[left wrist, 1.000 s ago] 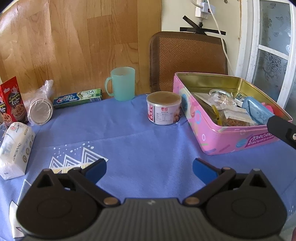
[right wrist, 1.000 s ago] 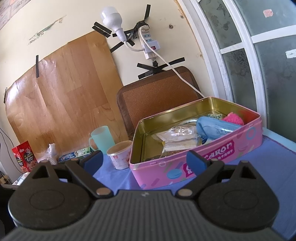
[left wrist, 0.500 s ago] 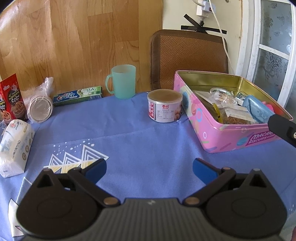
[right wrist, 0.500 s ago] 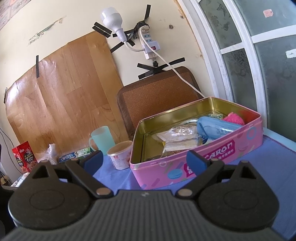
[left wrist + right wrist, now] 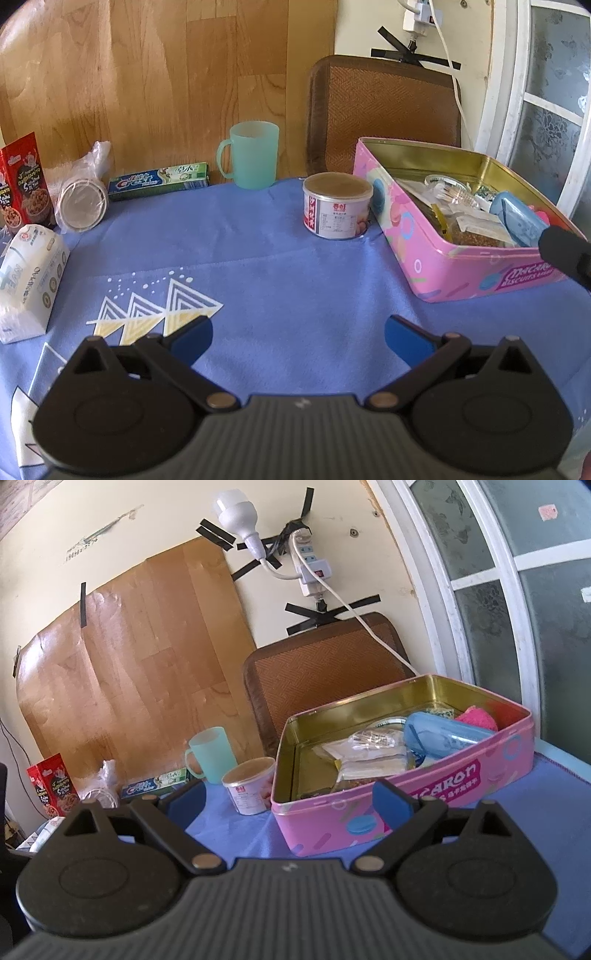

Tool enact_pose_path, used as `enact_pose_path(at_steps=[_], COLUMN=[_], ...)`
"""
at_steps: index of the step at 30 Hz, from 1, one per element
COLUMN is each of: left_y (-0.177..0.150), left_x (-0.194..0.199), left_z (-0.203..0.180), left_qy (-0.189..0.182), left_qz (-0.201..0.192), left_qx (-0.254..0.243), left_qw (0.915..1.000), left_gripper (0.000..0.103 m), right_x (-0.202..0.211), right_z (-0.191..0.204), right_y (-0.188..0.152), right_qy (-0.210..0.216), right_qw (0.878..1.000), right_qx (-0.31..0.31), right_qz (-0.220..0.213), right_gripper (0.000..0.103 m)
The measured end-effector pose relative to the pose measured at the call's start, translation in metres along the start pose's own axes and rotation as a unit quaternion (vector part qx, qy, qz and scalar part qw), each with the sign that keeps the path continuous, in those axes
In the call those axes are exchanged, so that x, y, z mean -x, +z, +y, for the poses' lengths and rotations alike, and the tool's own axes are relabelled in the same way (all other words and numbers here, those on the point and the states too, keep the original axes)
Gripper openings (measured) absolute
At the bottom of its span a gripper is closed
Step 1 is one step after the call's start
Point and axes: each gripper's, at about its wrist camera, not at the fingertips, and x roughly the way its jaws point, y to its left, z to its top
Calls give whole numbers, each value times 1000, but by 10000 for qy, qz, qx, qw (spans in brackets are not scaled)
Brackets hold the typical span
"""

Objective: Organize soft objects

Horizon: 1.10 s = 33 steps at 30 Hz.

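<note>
An open pink biscuit tin (image 5: 476, 269) stands at the right of the blue tablecloth; it also shows in the right wrist view (image 5: 424, 801). It holds clear packets (image 5: 369, 753), a blue pouch (image 5: 439, 734) and a pink soft thing (image 5: 476, 720). A white tissue pack (image 5: 31, 273) lies at the far left. My left gripper (image 5: 298, 336) is open and empty above the cloth. My right gripper (image 5: 290, 799) is open and empty, just in front of the tin; part of it shows in the left wrist view (image 5: 565, 254).
A small can (image 5: 337, 205) stands left of the tin. A green mug (image 5: 253, 155), a toothpaste box (image 5: 159, 181), a bagged round lid (image 5: 83, 201) and a red snack box (image 5: 24, 184) line the back and left. A brown chair back (image 5: 384, 110) is behind the table.
The left gripper has drawn back and risen slightly, so the table objects sit a little farther off. The right gripper has hardly moved. Both stay open.
</note>
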Motion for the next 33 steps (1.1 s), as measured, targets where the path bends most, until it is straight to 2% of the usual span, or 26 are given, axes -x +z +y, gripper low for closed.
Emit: enact_pose_path(at_steps=[5,16,33], left_y=[-1,-2,3], left_x=[1,5,2], left_z=[2,4,-29], left_qy=[78,-1,-119], left_qz=[-71,-115,-72], left_qx=[4,11,-335], left_qw=[9999,9999,9993], left_gripper=[103,103,103], right_x=[-6,-3,5], right_z=[2,6,-12], right_y=[0,-3,-3], right_qy=[17,9,-128], right_qw=[9999,10000,9998], right_qx=[-23,49,-172], right_qz=[99,68,-41], right_gripper=[98,98,98])
